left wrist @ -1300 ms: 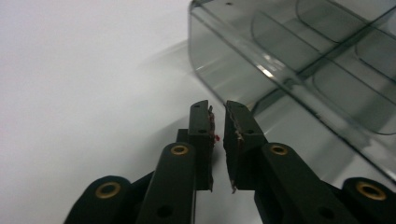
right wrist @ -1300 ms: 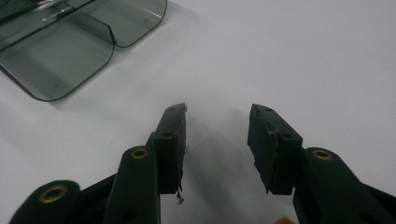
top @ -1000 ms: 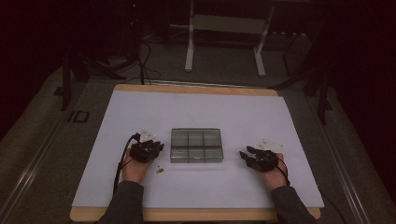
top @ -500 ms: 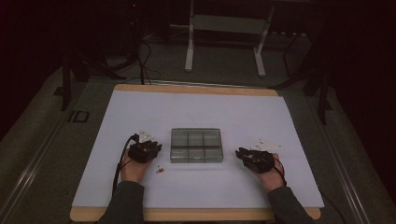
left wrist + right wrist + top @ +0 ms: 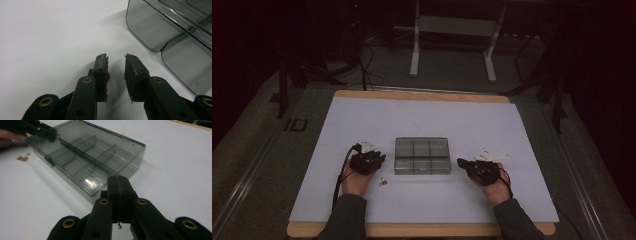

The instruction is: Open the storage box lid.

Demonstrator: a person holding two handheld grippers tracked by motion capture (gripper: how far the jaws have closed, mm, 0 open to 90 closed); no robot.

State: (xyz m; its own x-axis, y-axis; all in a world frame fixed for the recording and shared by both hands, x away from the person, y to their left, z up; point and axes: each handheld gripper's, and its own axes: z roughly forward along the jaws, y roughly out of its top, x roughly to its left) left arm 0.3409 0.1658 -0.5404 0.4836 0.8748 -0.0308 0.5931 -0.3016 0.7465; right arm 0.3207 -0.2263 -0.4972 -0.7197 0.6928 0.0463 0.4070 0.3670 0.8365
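A clear grey box [image 5: 422, 156] with several compartments lies in the middle of the white mat [image 5: 422, 120]. My left gripper [image 5: 379, 159] rests just left of the box, and its jaws have just been opening. In the left gripper view they [image 5: 116, 62] stand apart over bare mat with nothing between them, the box corner [image 5: 150, 27] ahead to the right. My right gripper [image 5: 462, 162] sits just right of the box. Its jaws [image 5: 118, 180] have just been closing and now meet, pointing at the box's near corner [image 5: 95, 162], with nothing visible between them.
A small brown scrap [image 5: 383, 182] lies on the mat near the left hand, seen as crumbs [image 5: 22, 158] in the right gripper view. The wooden table edge [image 5: 422, 229] runs along the front. A metal stand [image 5: 452, 35] and cables sit on the dark floor beyond.
The right gripper has moved left, closer to the box. The left gripper has stayed in place.
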